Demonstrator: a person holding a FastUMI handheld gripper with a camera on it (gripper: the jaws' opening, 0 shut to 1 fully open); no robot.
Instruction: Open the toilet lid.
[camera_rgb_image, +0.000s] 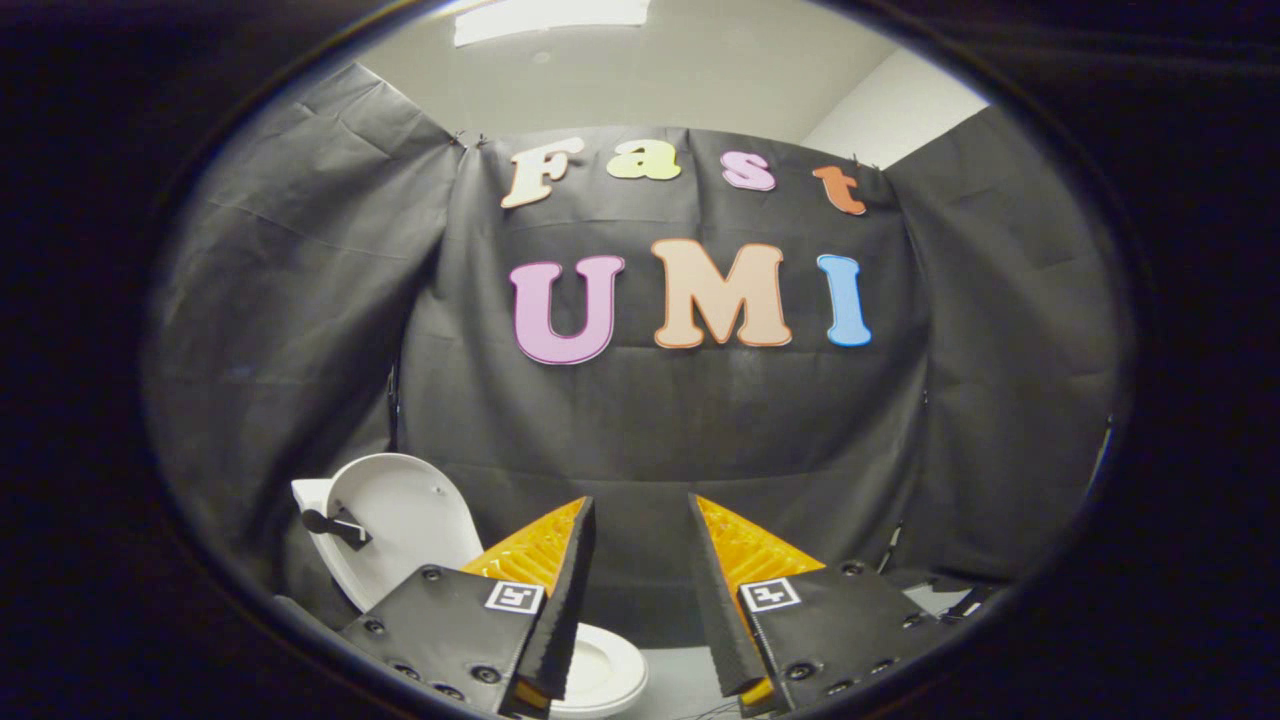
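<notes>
Gripper (640, 515) fingers spread apart, clear gap between them, nothing held; through the gap only the black cloth booth wall (660, 440). Fingers point at the wall, raised above the toilet, not touching it. Toilet lid (400, 520) is up, standing near upright and tilted back, just beyond and to the left of the left finger (560, 580); its lower edge is hidden behind that finger's mount. Small dark handle-like piece (335, 527) sticks out from the lid's left side, too small to make out. Toilet seat (600, 675) down, only a curved part shows below the left finger, rest covered by the finger; bowl interior hard to see. Tank (312, 495) barely peeks out behind the lid. Pale floor (680, 680) between the finger bases. Ceiling light (550, 15) above the cloth, cut off.
</notes>
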